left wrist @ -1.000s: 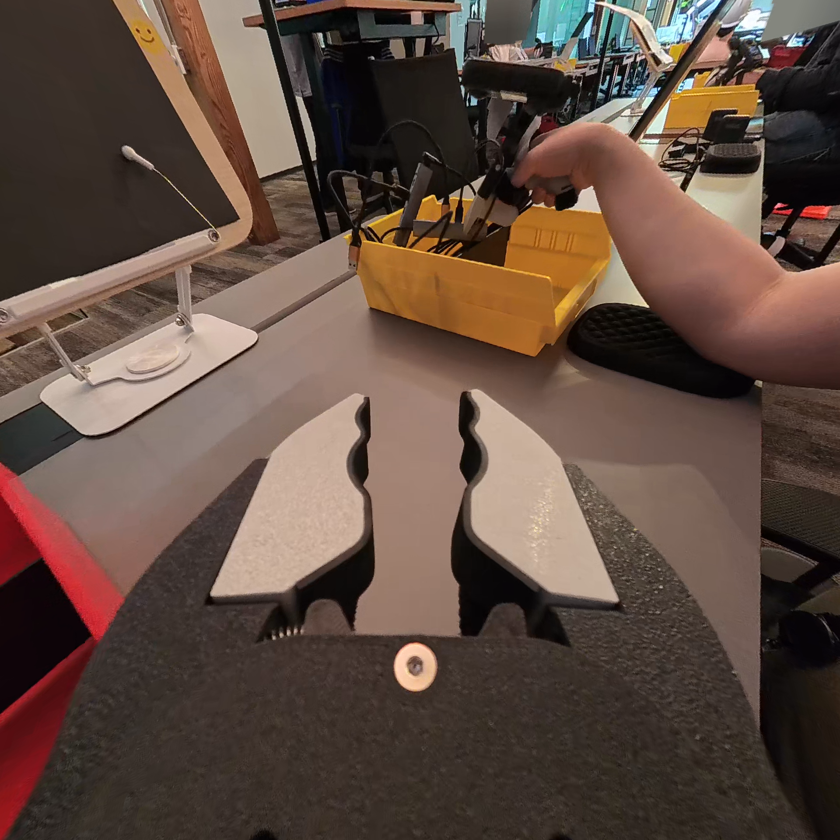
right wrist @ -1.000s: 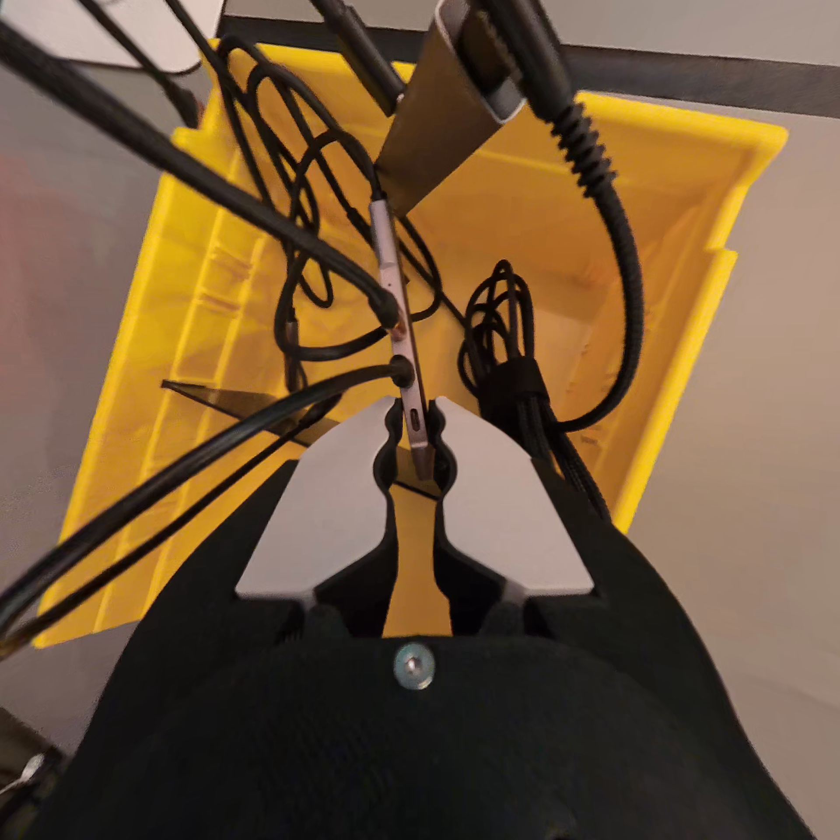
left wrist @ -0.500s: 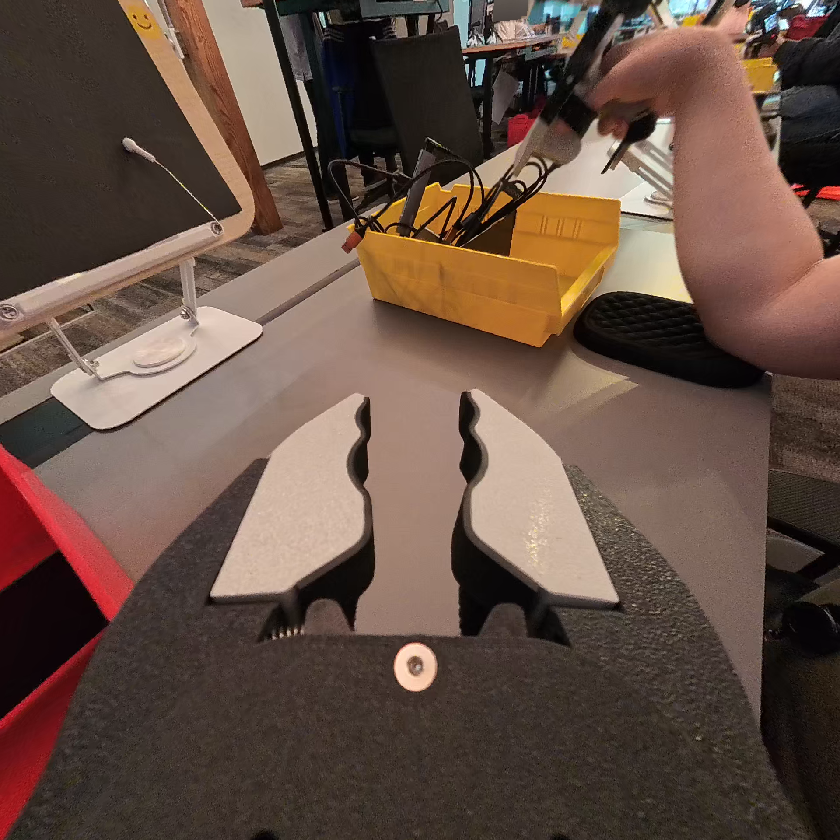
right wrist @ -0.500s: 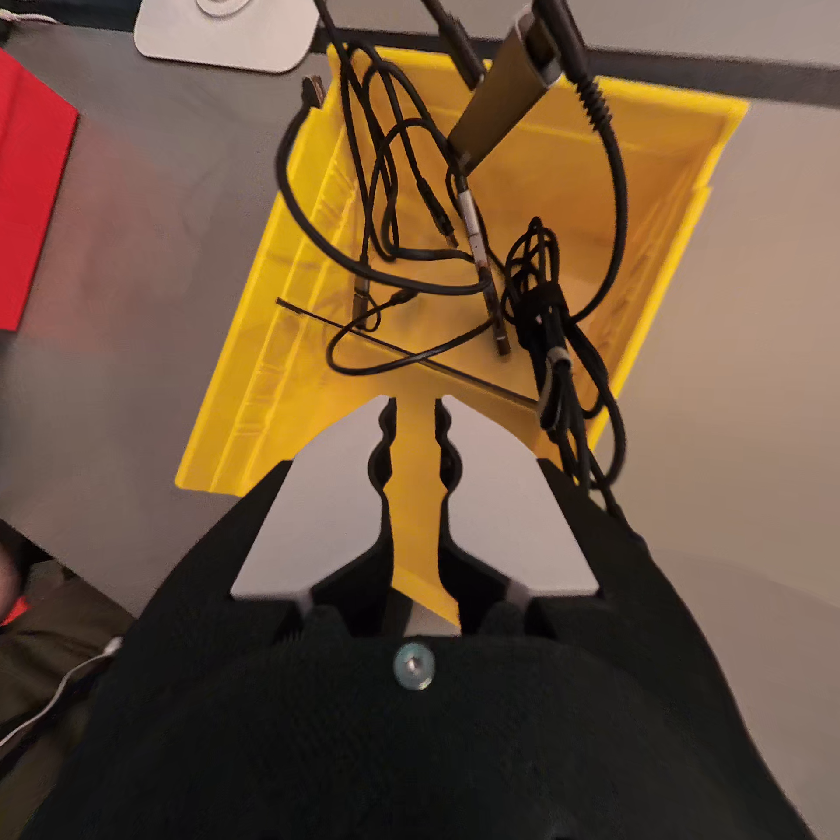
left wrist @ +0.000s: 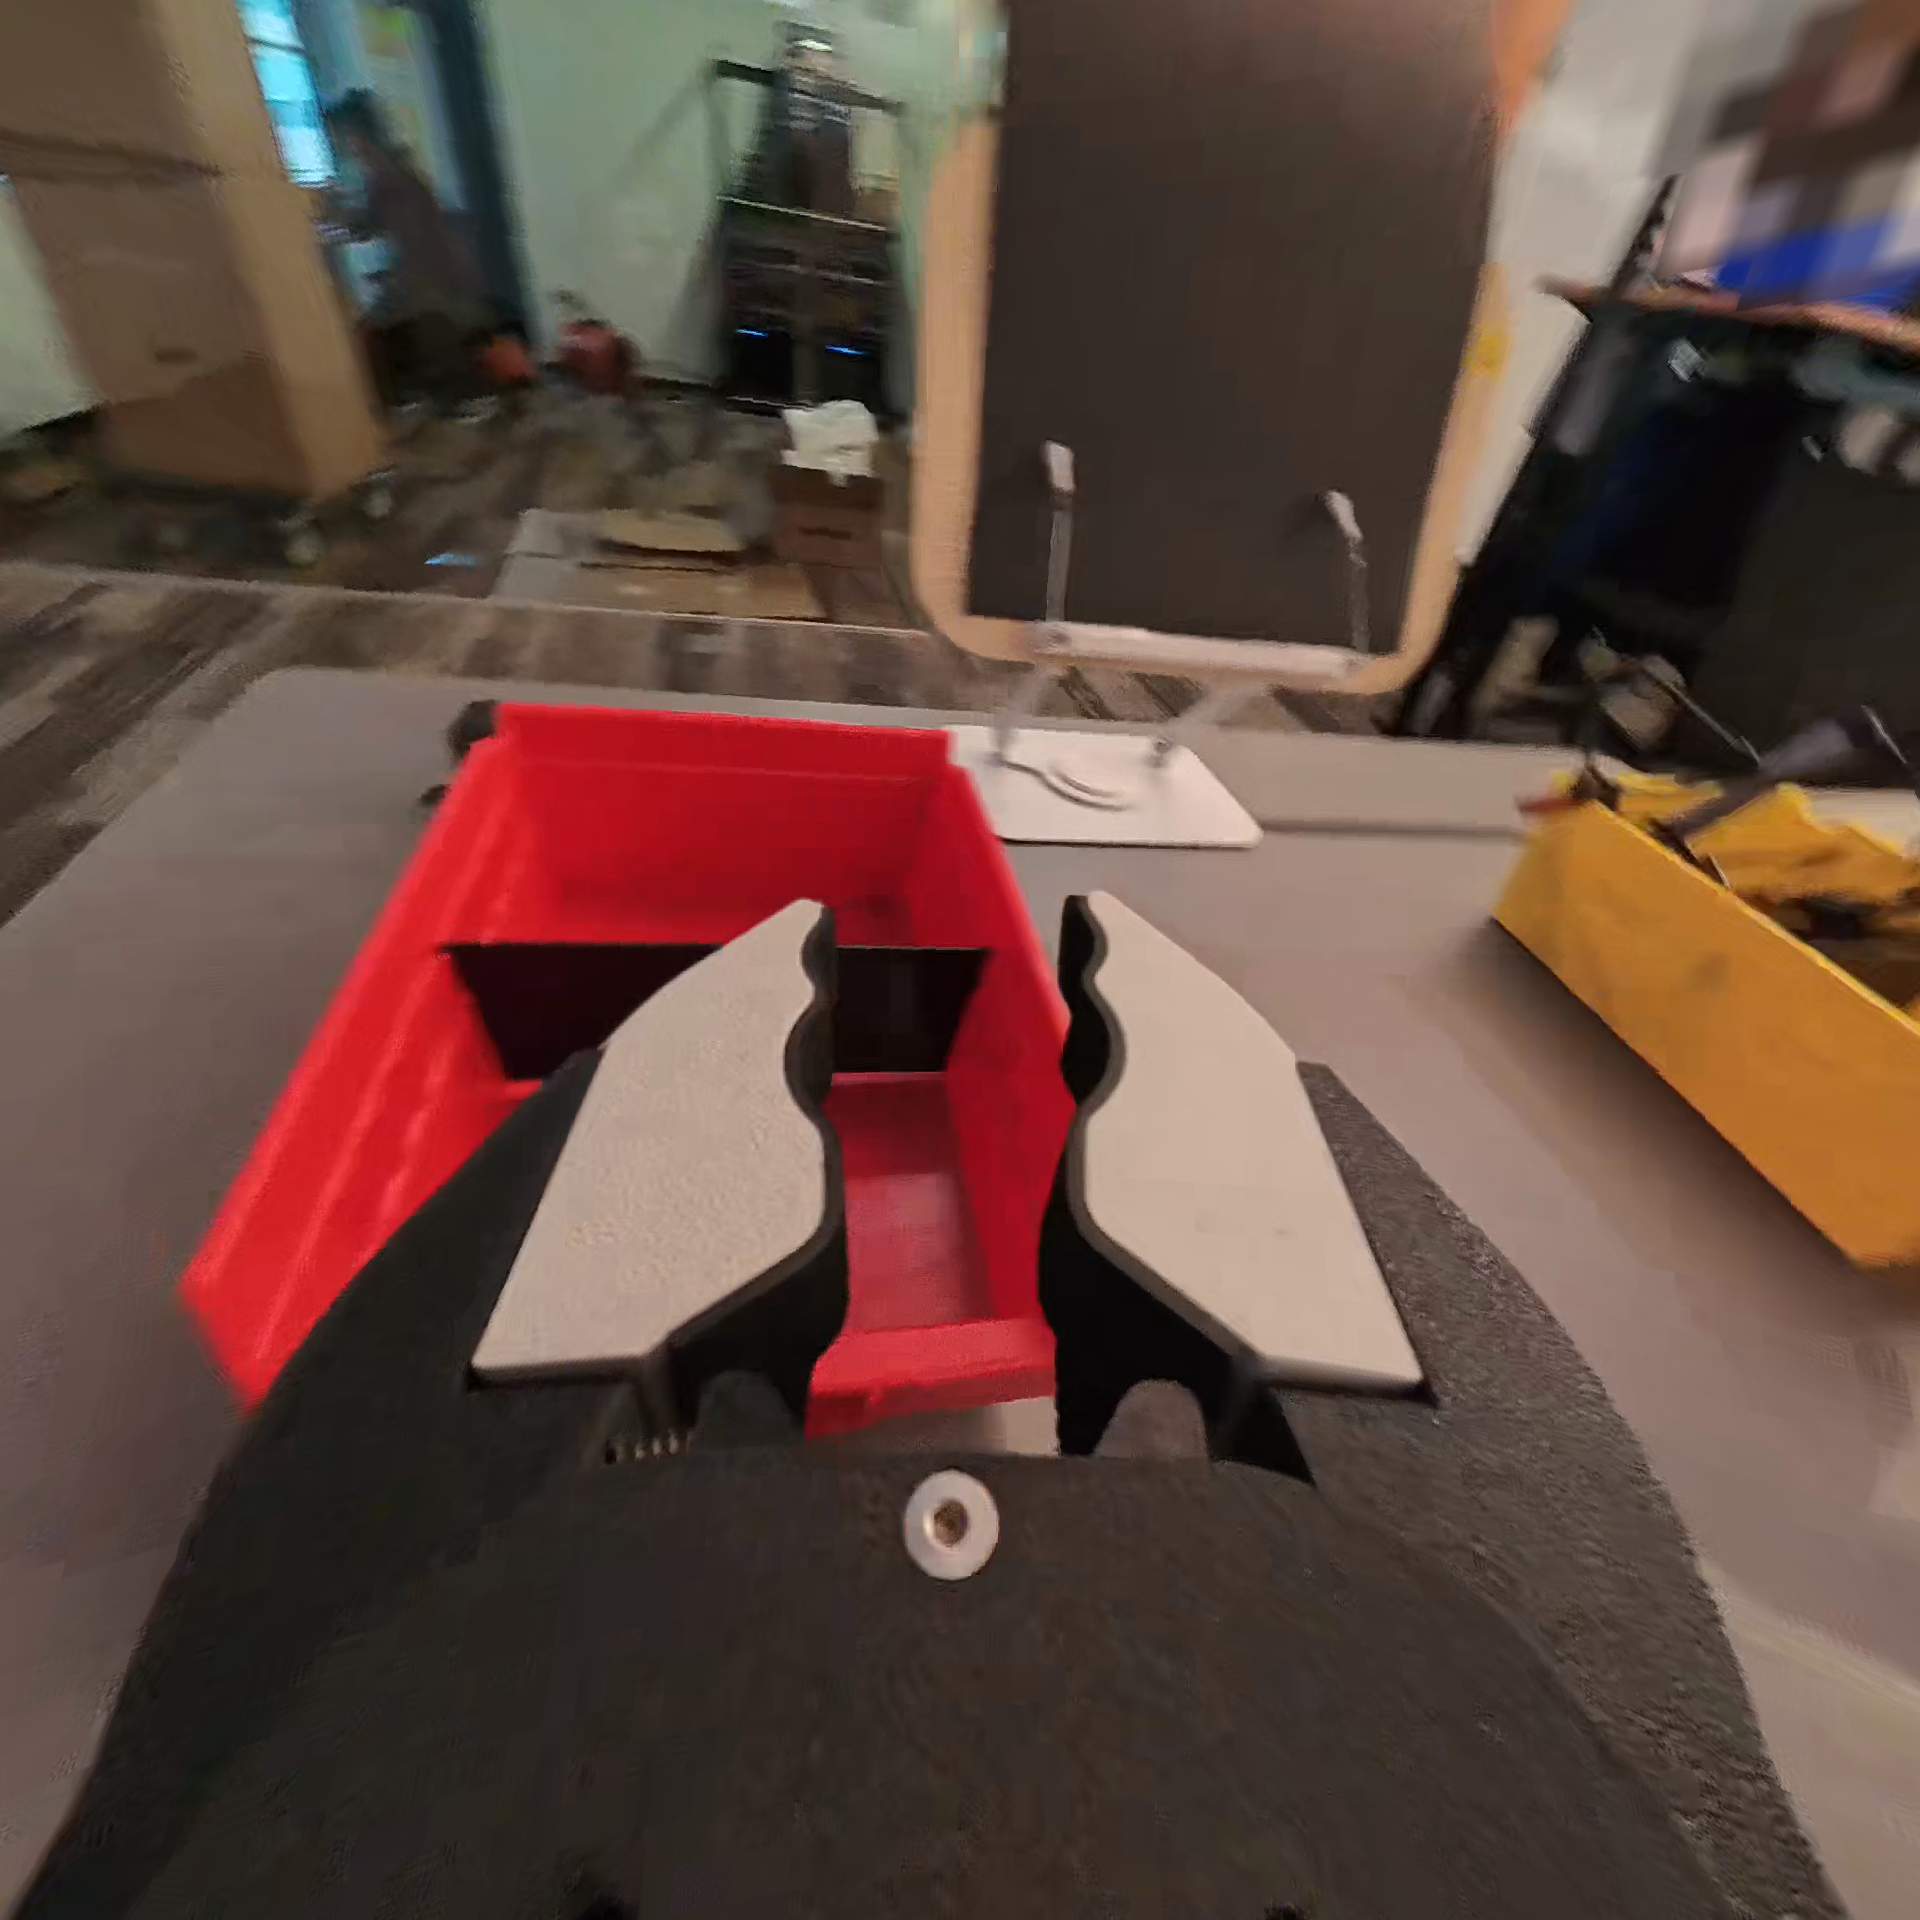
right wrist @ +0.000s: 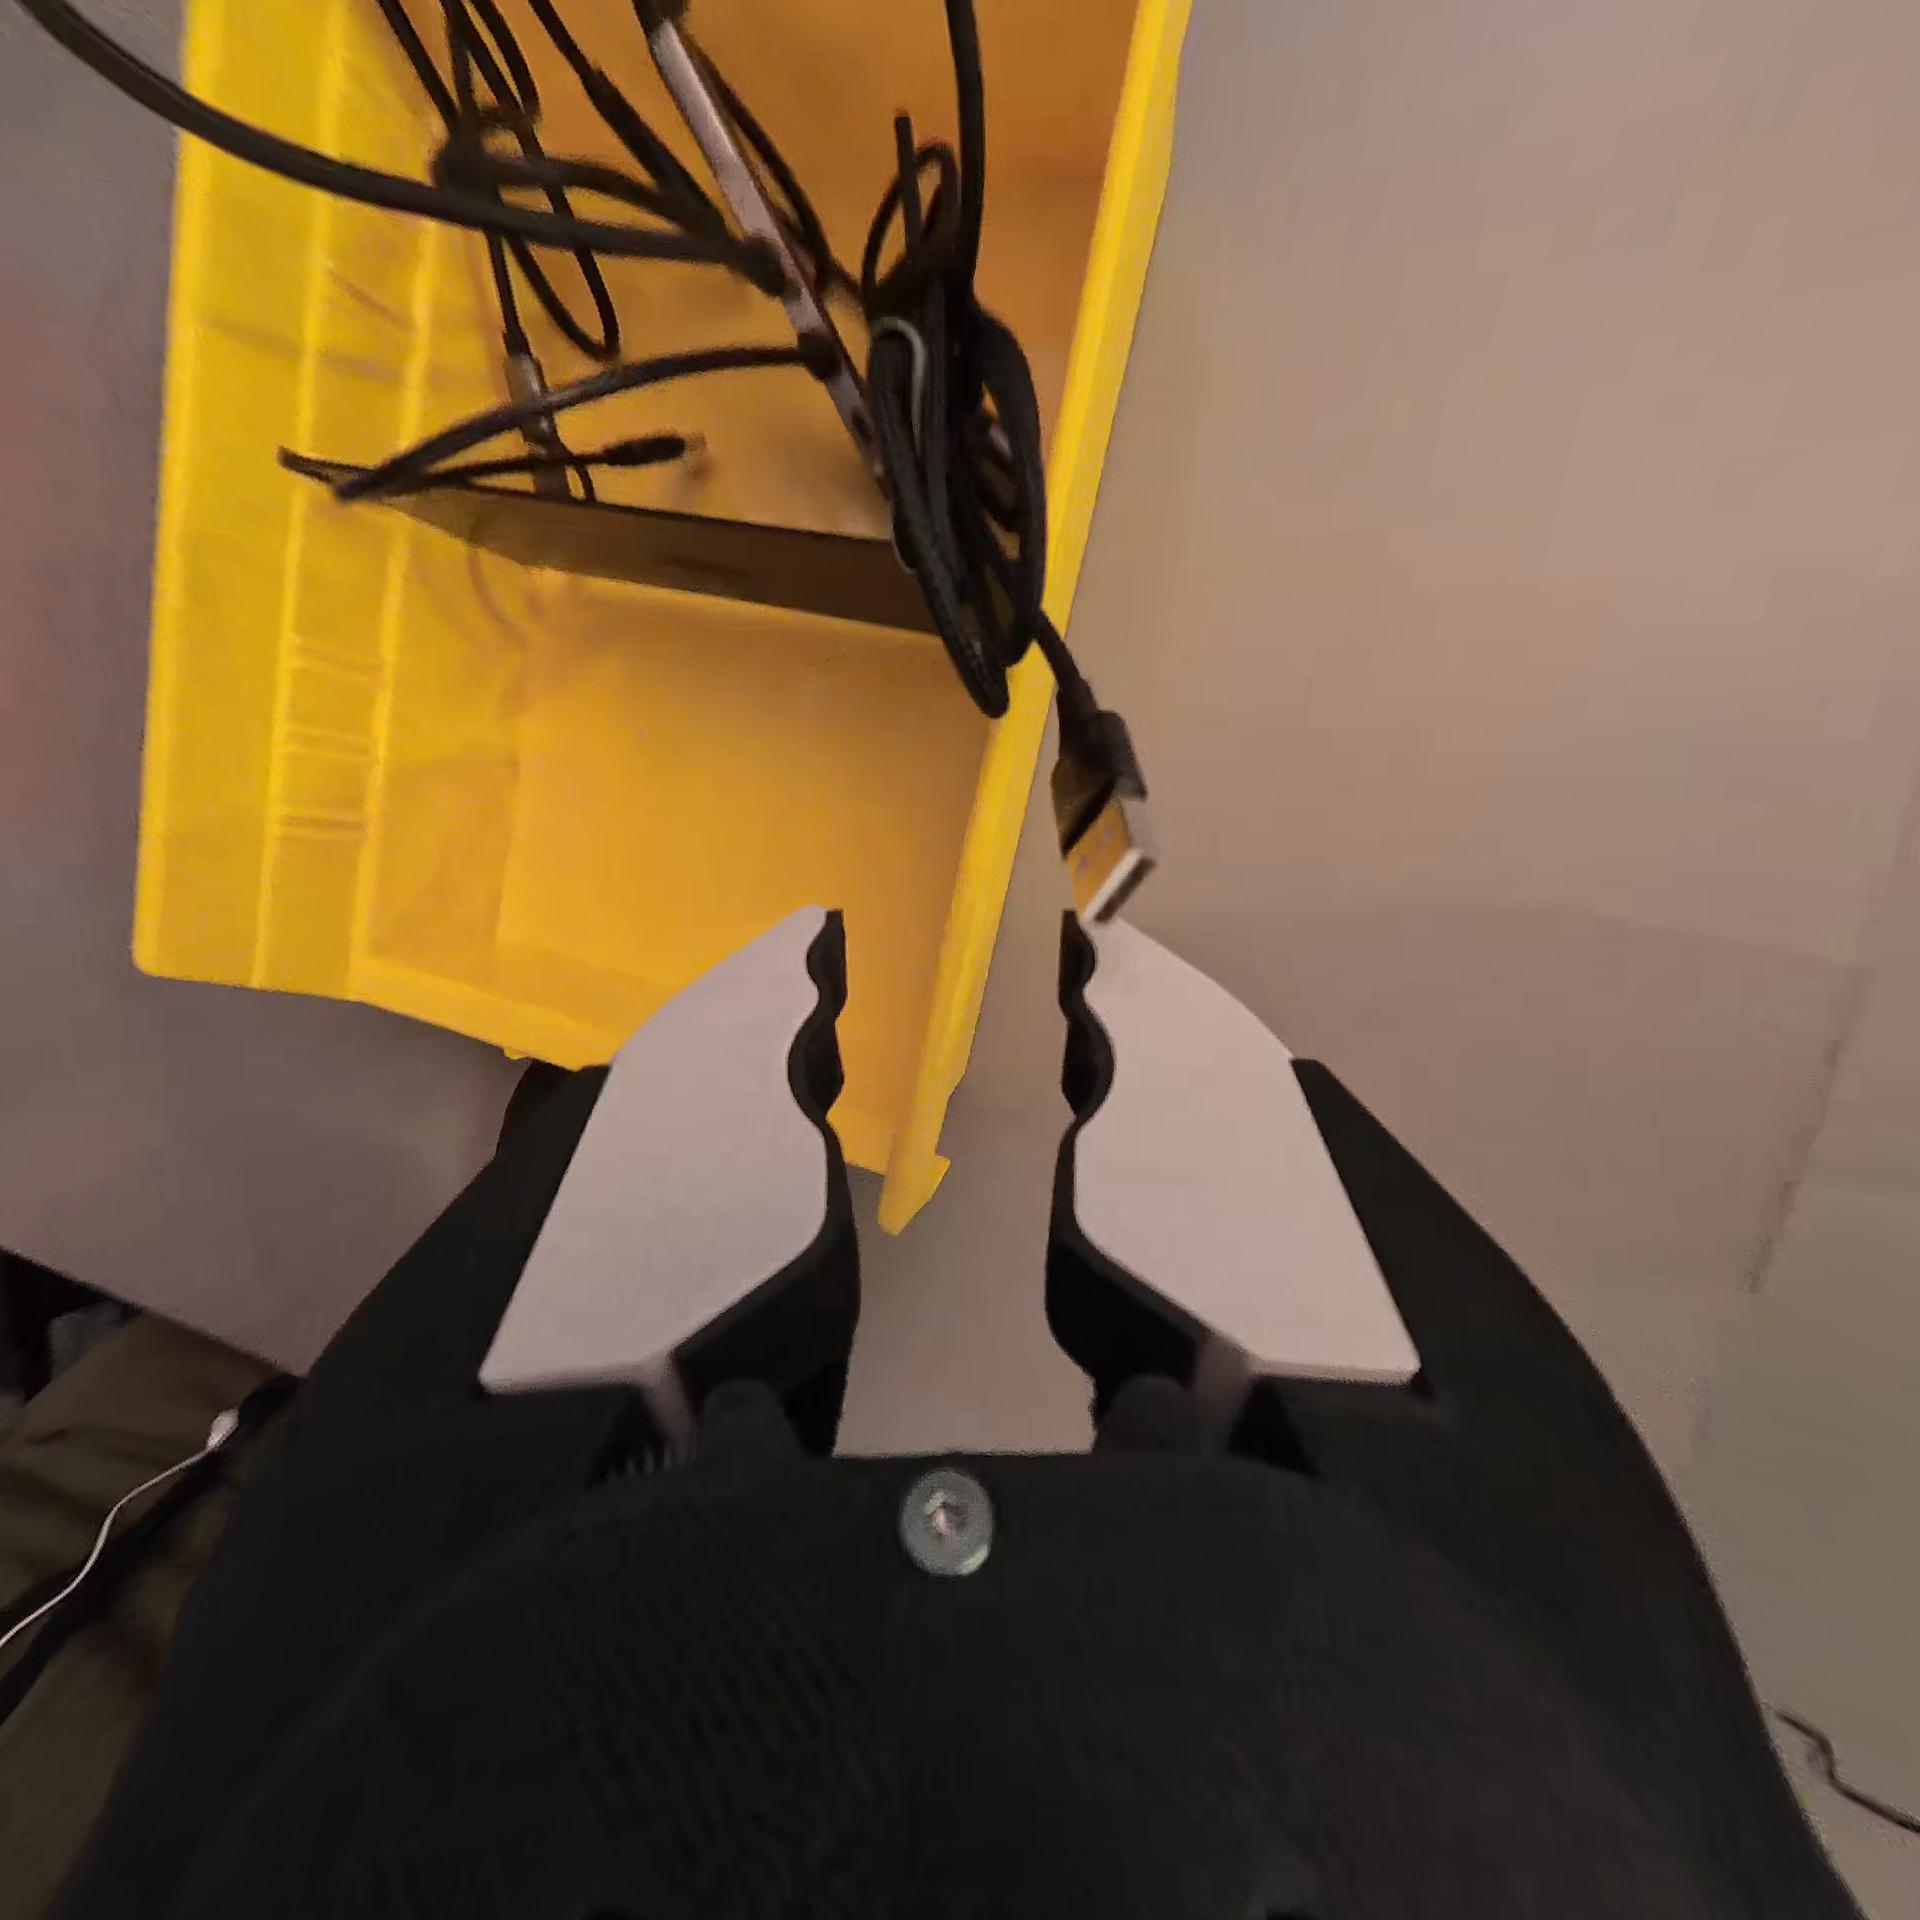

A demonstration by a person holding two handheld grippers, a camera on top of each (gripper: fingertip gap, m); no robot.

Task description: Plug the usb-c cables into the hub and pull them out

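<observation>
Both tools are sitting open with nothing in them. The left gripper (left wrist: 945, 935) is hanging over the red bin (left wrist: 665, 831) near the table's (left wrist: 1351, 935) left edge, its fingers apart and bare. The right gripper (right wrist: 951, 940) is hanging over the near corner of the yellow bin (right wrist: 312, 727), also open and bare. The black cables (right wrist: 582, 218) are lying in a tangle in the far part of that bin, around the thin grey hub (right wrist: 769, 270). One cable's plug (right wrist: 1107, 831) is hanging over the bin's right wall, just beside the right gripper's finger. I think this is the gap between pulls. Next, a gripper needs to reach into the tangle and pinch one plug while the hub is being held steady
</observation>
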